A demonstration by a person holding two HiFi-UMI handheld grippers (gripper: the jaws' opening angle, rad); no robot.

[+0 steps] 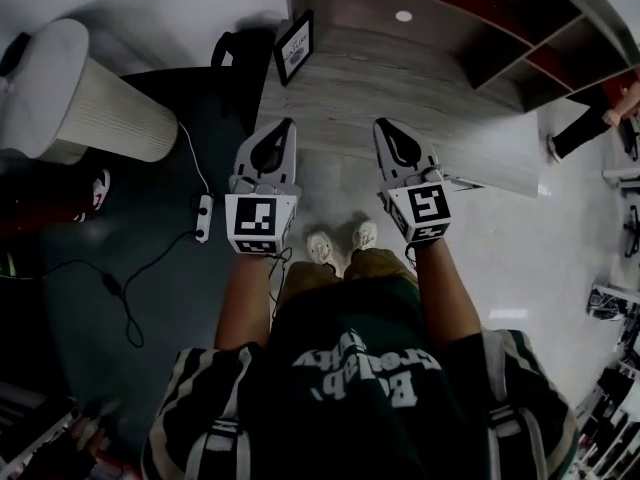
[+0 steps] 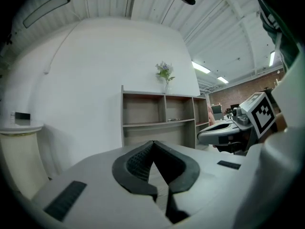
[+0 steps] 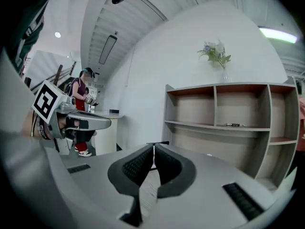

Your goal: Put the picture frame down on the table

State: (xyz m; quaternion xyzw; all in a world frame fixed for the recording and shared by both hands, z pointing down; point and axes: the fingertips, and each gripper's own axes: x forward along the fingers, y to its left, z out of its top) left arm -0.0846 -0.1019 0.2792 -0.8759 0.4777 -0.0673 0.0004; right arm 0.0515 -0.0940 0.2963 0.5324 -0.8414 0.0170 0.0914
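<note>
Approach is looking like the step in hand: left hand-held gripper (image 1: 285, 128) and right hand-held gripper (image 1: 384, 128) are both hanging empty, jaws pressed together, well apart from the picture frame (image 1: 295, 48), which is standing upright at the left end of the desk (image 1: 400, 98). Next, one is going to need opening, then closing on the frame's edge to lay it flat.

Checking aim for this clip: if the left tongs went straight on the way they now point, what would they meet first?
Probably the lower front of the shelf unit beyond the table; the shut left tongs point nearly level above it, depth unclear.
</note>
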